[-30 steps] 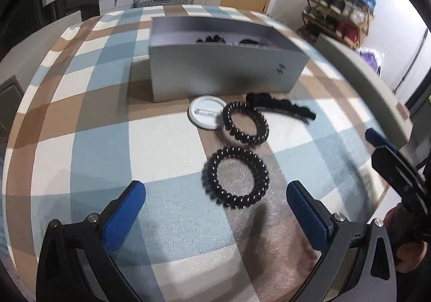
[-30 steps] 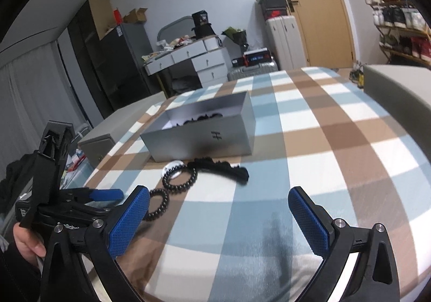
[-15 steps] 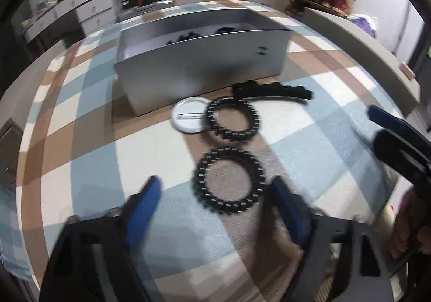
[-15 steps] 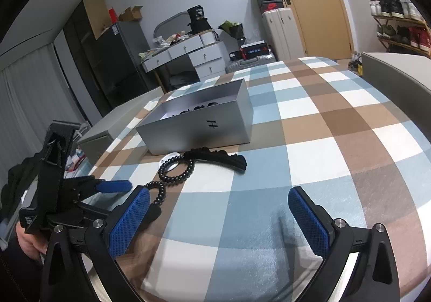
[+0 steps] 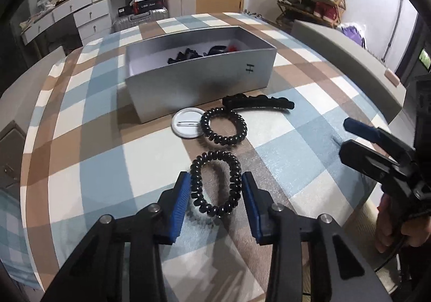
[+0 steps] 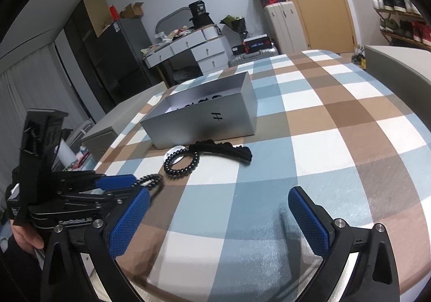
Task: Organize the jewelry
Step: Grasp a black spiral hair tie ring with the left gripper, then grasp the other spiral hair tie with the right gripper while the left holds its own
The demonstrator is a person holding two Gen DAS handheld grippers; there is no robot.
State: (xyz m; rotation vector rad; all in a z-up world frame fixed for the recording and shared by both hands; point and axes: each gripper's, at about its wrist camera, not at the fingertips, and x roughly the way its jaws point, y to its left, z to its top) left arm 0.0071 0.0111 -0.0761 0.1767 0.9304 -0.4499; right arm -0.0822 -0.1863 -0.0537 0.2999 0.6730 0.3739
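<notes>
My left gripper (image 5: 215,194) is shut on the near black spiral hair tie (image 5: 214,160), squeezing it into an oval on the checked tablecloth. A second black spiral hair tie (image 5: 223,127) lies just beyond it, next to a white round badge (image 5: 186,125) and a long black hair clip (image 5: 258,102). The grey open box (image 5: 199,86) behind them holds several dark accessories. My right gripper (image 6: 219,217) is open and empty, hovering over the cloth to the right. In the right wrist view the left gripper (image 6: 126,182) holds the tie (image 6: 149,179).
The table edge runs close along the front and right in the left wrist view. A grey sofa arm (image 5: 350,59) stands to the right. Drawers, suitcases and a shoe rack stand behind the table.
My left gripper moved forward over the near hair tie and closed on it, squashing it from a round ring into an oval. The right gripper stayed open and barely moved.
</notes>
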